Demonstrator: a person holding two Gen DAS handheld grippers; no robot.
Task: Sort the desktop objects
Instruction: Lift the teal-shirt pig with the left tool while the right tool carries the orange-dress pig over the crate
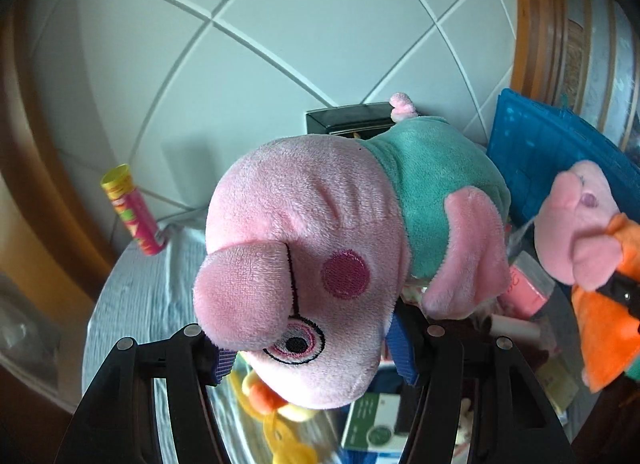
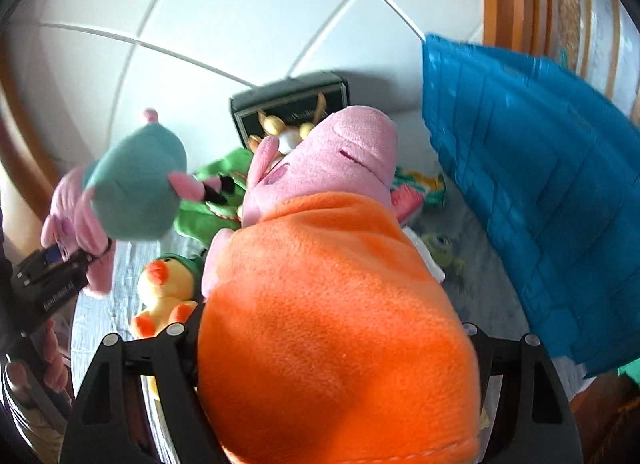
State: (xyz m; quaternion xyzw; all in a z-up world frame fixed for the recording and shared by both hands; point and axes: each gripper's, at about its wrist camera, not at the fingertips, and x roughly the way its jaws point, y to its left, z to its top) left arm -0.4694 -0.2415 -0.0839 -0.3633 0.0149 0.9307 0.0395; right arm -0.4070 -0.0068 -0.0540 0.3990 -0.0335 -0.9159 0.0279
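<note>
My left gripper (image 1: pixel 310 348) is shut on the head of a pink pig plush in a teal shirt (image 1: pixel 320 248) and holds it above the table. The same plush (image 2: pixel 132 195) hangs at the left of the right wrist view. My right gripper (image 2: pixel 332 344) is shut on a pink pig plush in an orange dress (image 2: pixel 332 304), which fills that view and also shows at the right of the left wrist view (image 1: pixel 588 232). A blue basket (image 2: pixel 532 191) stands to the right of both plushes; it also shows in the left wrist view (image 1: pixel 560 151).
On the cloth-covered table (image 1: pixel 132 296) lie a yellow duck plush (image 2: pixel 164 296), a green plush (image 2: pixel 216 199), a small green monster toy (image 2: pixel 440 252), a dark box (image 2: pixel 288 103) by the tiled wall, a pink snack tube (image 1: pixel 132 211) and boxes (image 1: pixel 372 424).
</note>
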